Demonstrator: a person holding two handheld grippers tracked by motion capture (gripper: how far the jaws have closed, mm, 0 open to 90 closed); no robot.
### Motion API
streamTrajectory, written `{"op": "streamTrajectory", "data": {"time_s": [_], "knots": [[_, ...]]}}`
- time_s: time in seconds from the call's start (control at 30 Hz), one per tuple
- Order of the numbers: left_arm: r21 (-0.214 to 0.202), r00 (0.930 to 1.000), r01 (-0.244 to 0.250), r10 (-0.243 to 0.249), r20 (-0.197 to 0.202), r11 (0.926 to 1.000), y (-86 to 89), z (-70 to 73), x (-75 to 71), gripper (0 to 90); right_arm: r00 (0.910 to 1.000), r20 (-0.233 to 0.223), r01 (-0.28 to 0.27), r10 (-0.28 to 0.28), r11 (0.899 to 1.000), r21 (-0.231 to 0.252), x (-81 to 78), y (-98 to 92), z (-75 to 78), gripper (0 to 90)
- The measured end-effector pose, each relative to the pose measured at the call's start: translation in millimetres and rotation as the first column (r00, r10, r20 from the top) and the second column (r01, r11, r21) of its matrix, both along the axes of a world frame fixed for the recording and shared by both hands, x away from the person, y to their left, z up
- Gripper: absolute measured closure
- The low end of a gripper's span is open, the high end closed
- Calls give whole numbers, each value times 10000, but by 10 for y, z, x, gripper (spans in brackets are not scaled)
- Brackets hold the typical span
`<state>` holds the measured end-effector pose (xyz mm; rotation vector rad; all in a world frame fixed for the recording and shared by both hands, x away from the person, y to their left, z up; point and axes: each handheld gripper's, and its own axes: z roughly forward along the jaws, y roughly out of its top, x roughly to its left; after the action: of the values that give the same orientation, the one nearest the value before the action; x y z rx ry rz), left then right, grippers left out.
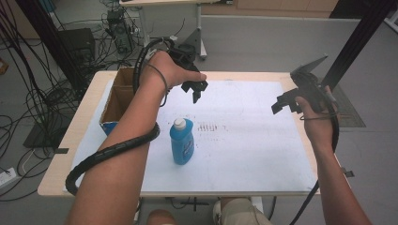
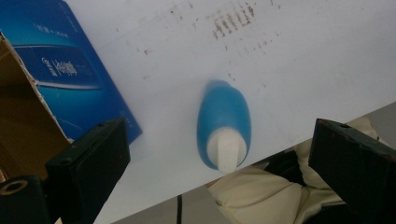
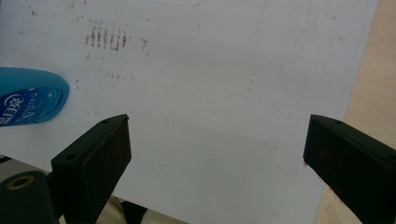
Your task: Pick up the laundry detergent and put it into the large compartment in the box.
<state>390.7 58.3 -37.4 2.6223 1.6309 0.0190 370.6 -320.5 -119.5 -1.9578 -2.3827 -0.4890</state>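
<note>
Bottle: a blue bottle (image 1: 182, 141) with a white cap (image 1: 179, 123) stands upright on the white sheet (image 1: 244, 140), toward the near-left part of it, touched by neither gripper.
Bottle's axis: vertical, cap on top; in the left gripper view the cap end (image 2: 227, 150) points up at the camera, so that gripper looks down on it from above.
Neighbour: an open cardboard box (image 1: 117, 98) with a blue printed side sits at the sheet's left edge, near the bottle but apart from it.
Left gripper: the left gripper (image 1: 195, 89) hangs in the air beyond the bottle, toward the table's far side and a little to its right; jaws spread wide, nothing between them.
Right gripper: the right gripper (image 1: 285, 102) is held up over the sheet's right part, well apart from the bottle; jaws also wide and empty, with bare sheet between them in the right gripper view and the bottle (image 3: 30, 95) at its left edge.
Nearer hand: the left, by a clear margin.
Key relation: the bottle lies below the left gripper and back toward the person, so a grasp likely means lowering and drawing nearer, with the jaws straddling the body below the cap.
Risk: the bottle is tall and narrow; a knock from one jaw could tip it.
Marks: brownish scuffs (image 1: 209, 126) on the sheet to the bottle's right.
</note>
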Motion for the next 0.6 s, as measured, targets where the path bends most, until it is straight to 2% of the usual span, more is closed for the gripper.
{"op": "streamTrajectory", "data": {"time_s": [0.6], "knots": [[-26, 9994, 88, -89, -326, 10000, 17, -262, 12, 57, 9999, -69, -126, 126, 9999, -50, 10, 52, -37, 76]]}}
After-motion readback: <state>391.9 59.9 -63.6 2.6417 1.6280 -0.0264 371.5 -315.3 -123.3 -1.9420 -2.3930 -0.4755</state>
